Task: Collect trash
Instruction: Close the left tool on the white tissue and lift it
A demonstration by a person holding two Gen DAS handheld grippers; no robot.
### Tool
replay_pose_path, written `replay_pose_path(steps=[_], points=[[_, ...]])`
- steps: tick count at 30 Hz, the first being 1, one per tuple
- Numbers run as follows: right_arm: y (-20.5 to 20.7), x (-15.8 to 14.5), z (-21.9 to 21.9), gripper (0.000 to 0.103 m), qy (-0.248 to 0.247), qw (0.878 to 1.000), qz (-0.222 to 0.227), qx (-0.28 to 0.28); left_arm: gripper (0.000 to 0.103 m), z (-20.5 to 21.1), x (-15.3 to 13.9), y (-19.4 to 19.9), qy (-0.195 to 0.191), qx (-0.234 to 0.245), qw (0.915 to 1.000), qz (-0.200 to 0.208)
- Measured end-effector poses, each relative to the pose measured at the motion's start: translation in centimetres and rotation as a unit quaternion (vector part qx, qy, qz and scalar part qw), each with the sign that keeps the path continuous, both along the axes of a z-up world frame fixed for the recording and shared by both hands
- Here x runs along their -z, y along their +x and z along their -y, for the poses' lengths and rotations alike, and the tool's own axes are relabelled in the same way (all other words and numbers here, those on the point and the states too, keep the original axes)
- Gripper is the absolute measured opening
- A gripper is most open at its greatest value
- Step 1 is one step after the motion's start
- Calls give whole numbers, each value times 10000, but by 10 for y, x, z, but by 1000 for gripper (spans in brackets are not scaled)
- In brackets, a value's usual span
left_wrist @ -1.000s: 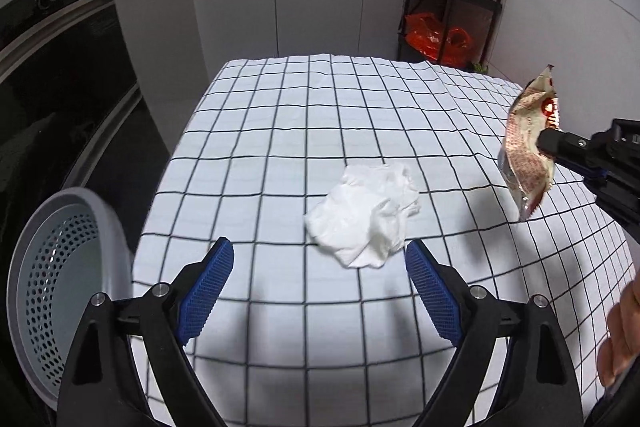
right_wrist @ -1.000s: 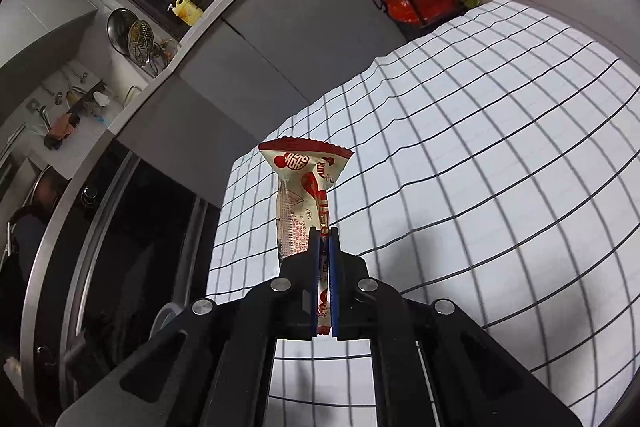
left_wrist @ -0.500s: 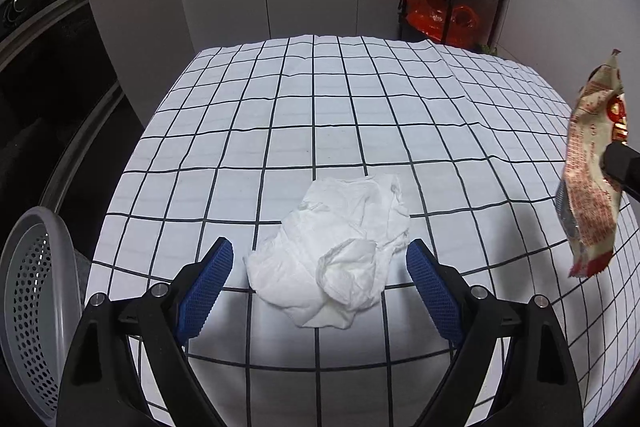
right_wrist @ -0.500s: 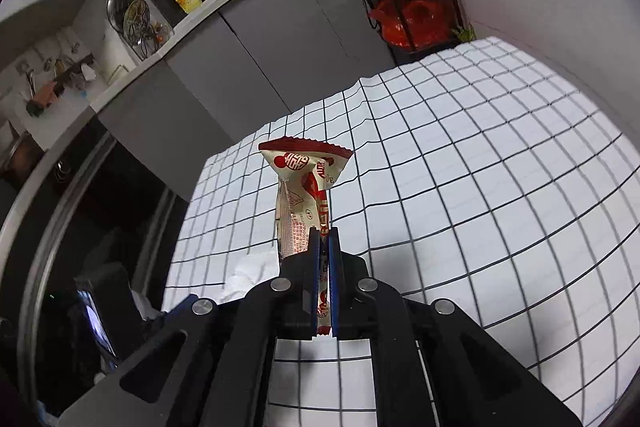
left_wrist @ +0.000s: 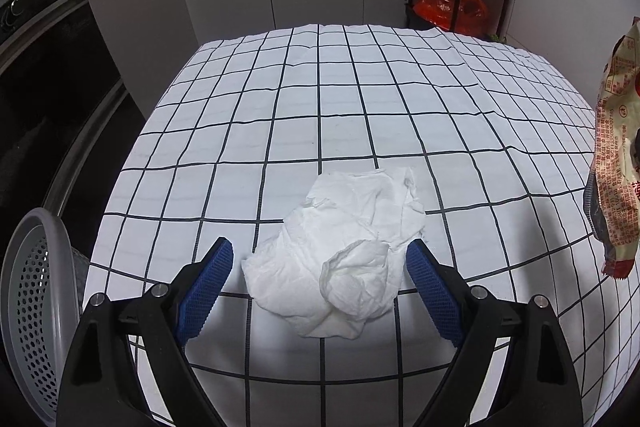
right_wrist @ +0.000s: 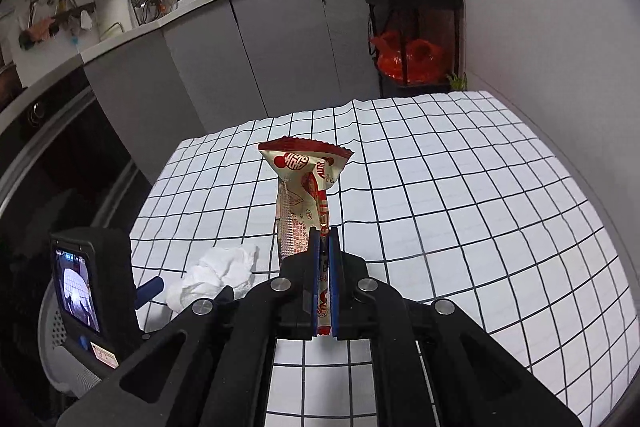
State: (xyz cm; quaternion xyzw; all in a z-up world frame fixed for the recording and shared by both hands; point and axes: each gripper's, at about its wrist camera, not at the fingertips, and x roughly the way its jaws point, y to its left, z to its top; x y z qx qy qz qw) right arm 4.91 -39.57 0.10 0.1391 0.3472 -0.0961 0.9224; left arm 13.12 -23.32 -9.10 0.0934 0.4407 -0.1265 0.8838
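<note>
On my left wrist view the left hand-held gripper [left_wrist: 320,281] stands wide open, its blue ribbed pads [left_wrist: 206,287] set low over the counter [left_wrist: 320,107], which is covered in a white cloth with a black grid. A crumpled white tissue [left_wrist: 340,259] lies on the cloth between the two pads; the right pad sits just beside or against its edge, the left pad just short of it, and I cannot tell whether either actually touches. Nothing is gripped on this side. At the counter's left edge, lower down, I see the rim of a grey perforated basket [left_wrist: 28,311]. At the far right edge of the same view hangs a red and cream snack wrapper [left_wrist: 616,163], raised above the cloth. On my right wrist view the right hand-held gripper [right_wrist: 324,267] is closed tight on that snack wrapper [right_wrist: 304,195], pinching its lower part between the blue pads so that the crimped top end stands up and forward, clear of the counter [right_wrist: 460,207]. To the lower left of this view I see the tissue [right_wrist: 216,277] again, with the left tool's body and its small lit screen [right_wrist: 76,287] beside it and the basket [right_wrist: 60,355] partly hidden behind that. Beyond the counter stand grey cabinets [right_wrist: 280,47] and a black shelf rack [right_wrist: 412,7] holding red bags [right_wrist: 404,61].
</note>
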Motion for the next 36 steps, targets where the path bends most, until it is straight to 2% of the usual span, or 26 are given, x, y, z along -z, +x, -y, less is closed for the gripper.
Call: replay_pose_path(steps=[4, 7, 9, 10, 12, 14, 19, 23, 29, 36], points=[[0, 1, -2, 4, -107, 9999, -18, -27, 74, 1, 6, 1, 45, -4, 10000, -82], [1, 2, 0, 4, -73, 10000, -30, -26, 65, -2, 8, 1, -63, 22, 9999, -128], [1, 2, 1, 4, -51, 10000, -33, -36, 49, -1, 7, 0, -166, 87, 9997, -169], [1, 3, 1, 4, -51, 10000, -38, -39, 45, -1, 6, -1, -203, 132, 9995, -187], [1, 2, -1, 4, -64, 10000, -44, -41, 26, 1, 5, -3, -233, 204, 9993, -214], [2, 3, -2, 4, -82, 9999, -48, -49, 19, 0, 4, -5, -213, 218, 9993, -214], [5, 2, -5, 4, -65, 9999, -48, -92, 17, -17, -2, -10, -253, 118, 9994, -197], [9, 2, -15, 4, -35, 9997, -13, -227, 17, -42, -19, -17, -35, -84, 9999, 133], [16, -3, -49, 4, -118, 9982, 37, -584, 17, -102, -60, -31, -50, -566, 9965, 606], [22, -11, -105, 4, -223, 9930, 164, -1147, 17, -166, -83, -58, 157, -1096, 9884, 1039]])
